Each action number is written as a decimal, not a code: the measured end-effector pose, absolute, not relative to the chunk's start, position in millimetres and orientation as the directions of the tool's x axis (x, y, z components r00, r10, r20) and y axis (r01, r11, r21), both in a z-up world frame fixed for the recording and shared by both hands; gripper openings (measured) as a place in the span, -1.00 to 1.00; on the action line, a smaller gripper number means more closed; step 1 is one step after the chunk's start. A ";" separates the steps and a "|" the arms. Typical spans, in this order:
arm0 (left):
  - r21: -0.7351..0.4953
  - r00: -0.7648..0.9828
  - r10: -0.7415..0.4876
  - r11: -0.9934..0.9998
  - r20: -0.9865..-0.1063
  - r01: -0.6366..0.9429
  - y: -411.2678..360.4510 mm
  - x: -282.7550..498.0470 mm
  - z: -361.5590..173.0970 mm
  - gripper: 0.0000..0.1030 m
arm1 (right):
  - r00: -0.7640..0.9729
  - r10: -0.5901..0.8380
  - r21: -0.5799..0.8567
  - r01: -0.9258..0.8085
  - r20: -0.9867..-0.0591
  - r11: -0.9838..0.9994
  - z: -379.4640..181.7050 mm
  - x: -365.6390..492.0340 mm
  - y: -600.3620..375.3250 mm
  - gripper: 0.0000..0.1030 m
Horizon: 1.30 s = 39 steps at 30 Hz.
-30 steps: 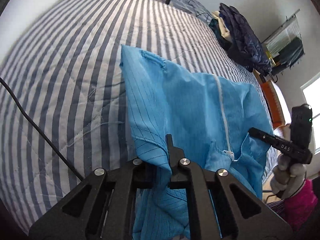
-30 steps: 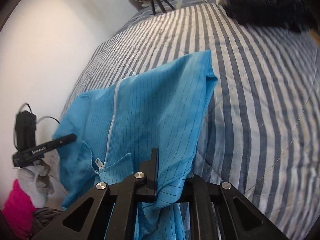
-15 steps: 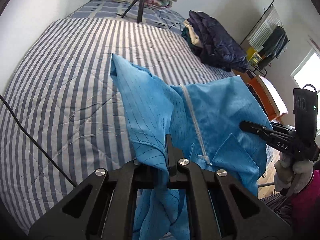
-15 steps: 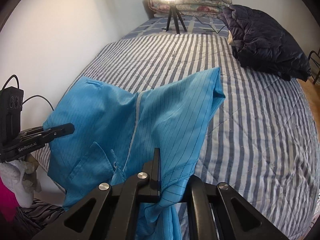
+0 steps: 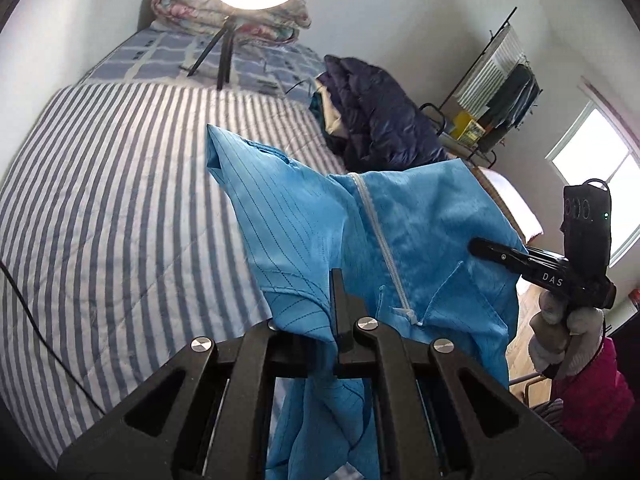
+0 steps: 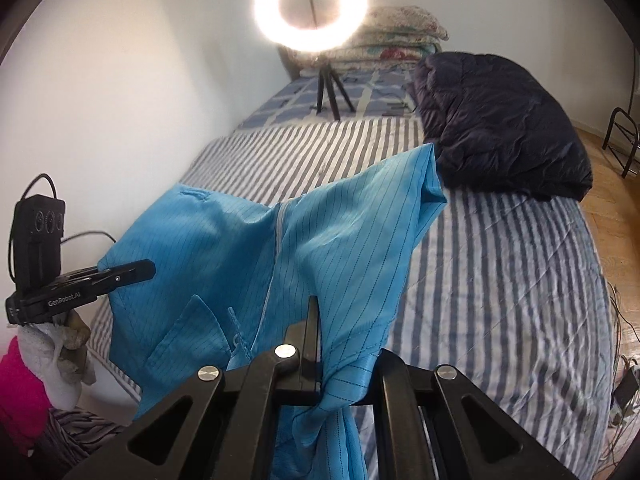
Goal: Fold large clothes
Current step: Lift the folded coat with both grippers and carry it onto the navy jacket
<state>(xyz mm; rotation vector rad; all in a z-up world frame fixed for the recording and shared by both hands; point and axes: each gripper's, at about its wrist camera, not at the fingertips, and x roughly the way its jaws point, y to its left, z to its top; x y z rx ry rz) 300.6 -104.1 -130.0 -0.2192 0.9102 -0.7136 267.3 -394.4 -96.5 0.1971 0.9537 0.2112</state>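
A large bright blue pinstriped garment (image 5: 304, 232) with a white zip down its middle hangs stretched between both grippers above the striped bed (image 5: 120, 208). My left gripper (image 5: 338, 300) is shut on one top edge of it. My right gripper (image 6: 314, 328) is shut on the other top edge of the garment (image 6: 332, 248). Each gripper shows in the other's view: the right gripper (image 5: 500, 254) at the right, the left gripper (image 6: 132, 274) at the left. The garment's lower part droops out of sight below the grippers.
A dark navy quilted jacket (image 6: 496, 124) lies at the bed's far right side. A ring light on a tripod (image 6: 316, 8) stands near folded bedding (image 6: 400, 36) at the head. A clothes rack (image 5: 504, 92) stands by the wall. A black cable (image 5: 36, 336) crosses the bed's left.
Both grippers have lifted the garment higher off the bed and tilted up, so the headboard, ring light and walls now show. Both grips stay shut on the cloth.
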 end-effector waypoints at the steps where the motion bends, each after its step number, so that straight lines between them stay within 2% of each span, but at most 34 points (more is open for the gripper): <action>1: -0.466 0.406 -0.658 0.744 -0.634 0.479 -109.1 307.0 -123.9 -0.95 | 0.575 0.267 0.268 -0.086 -0.774 0.960 -90.7 270.7 -405.5 -0.97; 13: -0.455 0.406 -0.730 0.670 -0.550 0.587 -186.2 379.4 -69.1 -0.95 | 0.680 0.283 0.380 -0.007 -0.677 0.925 -54.1 326.8 -525.6 -0.97; 27: -0.399 0.423 -0.762 0.627 -0.490 0.669 -285.5 493.9 -28.2 -0.95 | 0.777 0.237 0.379 0.003 -0.584 0.925 -26.0 417.9 -621.8 -0.97; 34: -0.438 0.410 -0.789 0.601 -0.457 0.668 -325.1 561.3 -40.8 -0.95 | 0.805 0.204 0.379 0.028 -0.557 0.925 -33.1 467.4 -661.4 -0.97; 39: -0.455 0.407 -0.779 0.615 -0.477 0.644 -348.3 594.9 -55.2 -0.95 | 0.804 0.191 0.368 0.036 -0.563 0.929 -40.2 493.8 -677.1 -0.97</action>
